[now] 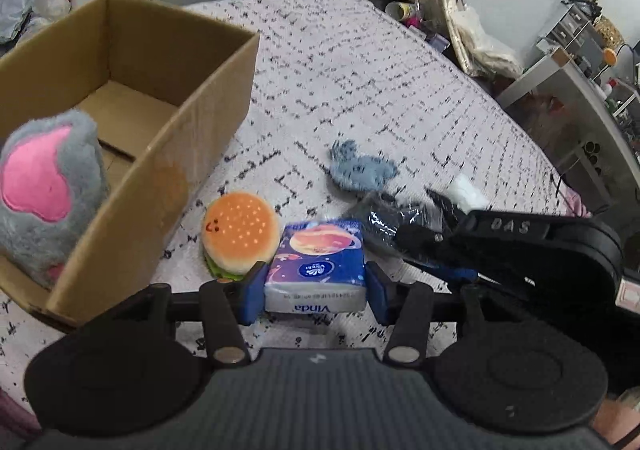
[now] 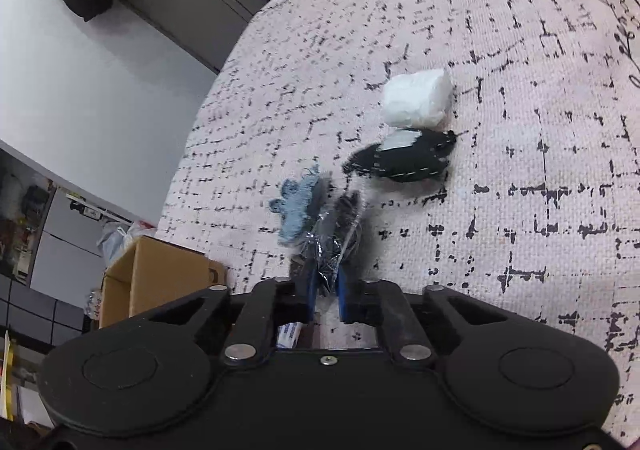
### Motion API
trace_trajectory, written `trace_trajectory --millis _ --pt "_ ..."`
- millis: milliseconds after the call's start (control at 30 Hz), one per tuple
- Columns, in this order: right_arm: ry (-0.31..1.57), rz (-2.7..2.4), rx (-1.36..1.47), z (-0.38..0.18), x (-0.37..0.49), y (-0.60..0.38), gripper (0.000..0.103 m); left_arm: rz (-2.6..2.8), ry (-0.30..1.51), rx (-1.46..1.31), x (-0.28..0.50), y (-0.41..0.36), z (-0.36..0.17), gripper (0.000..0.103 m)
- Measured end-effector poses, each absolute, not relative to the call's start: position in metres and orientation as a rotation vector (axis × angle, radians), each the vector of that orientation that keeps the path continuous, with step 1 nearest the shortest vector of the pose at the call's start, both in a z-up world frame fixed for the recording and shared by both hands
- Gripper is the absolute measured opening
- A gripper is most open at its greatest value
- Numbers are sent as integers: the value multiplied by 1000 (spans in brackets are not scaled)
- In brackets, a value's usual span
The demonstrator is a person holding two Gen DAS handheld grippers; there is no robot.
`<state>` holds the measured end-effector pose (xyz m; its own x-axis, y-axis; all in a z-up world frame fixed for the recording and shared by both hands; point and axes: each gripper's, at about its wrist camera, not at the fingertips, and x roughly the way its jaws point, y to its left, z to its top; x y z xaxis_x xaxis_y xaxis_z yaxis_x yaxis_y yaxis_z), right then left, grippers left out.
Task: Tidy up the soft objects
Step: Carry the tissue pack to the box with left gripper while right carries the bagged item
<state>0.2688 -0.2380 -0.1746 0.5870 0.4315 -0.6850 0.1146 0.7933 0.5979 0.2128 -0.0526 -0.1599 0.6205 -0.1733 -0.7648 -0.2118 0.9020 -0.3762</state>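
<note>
Here, left gripper [image 1: 315, 290] has its blue fingers [image 1: 253, 292] clamped on both sides of a blue Vinda tissue pack [image 1: 318, 264], pack low over the patterned bed cover [image 1: 360, 70]; whether it touches the cover, cannot tell. Burger plush [image 1: 239, 236] sits just left of the pack, touching or nearly touching it, close by the near outer wall of the cardboard box [image 1: 180, 138]. Box is open-topped, grey plush with pink patch [image 1: 44, 190] inside at its near-left corner, leaning on the wall. Blue-grey knitted piece [image 1: 362, 168] lies on the cover beyond the pack. Right gripper [image 2: 325, 292] comes in from the right side in the left view, fingers narrowed onto a crinkly clear-wrapped dark item [image 2: 334, 234], pinched between the blue pads [image 2: 343, 294]. In the right view the knitted piece [image 2: 298, 206] is just left of that wrapped item, blurred. Further out a black pouch with white stitching [image 2: 412, 158] lies touching a white wrapped bundle [image 2: 416, 98]. Box corner [image 2: 156, 278] shows at lower left.
</note>
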Motion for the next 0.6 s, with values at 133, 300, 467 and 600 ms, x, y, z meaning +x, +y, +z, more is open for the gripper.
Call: trace_trajectory --millis 133,300,467,600 --pt "918 197 652 -161 260 -242 7 18 893 -470 209 -50 -149 50" --pt "892 194 675 -144 247 -246 6 24 866 -469 202 -49 -132 50" --pt "838 217 711 -125 230 -256 6 16 841 -461 195 -50 -115 50" --pt "819 237 736 -115 224 -264 6 21 825 -450 190 -51 -102 50"
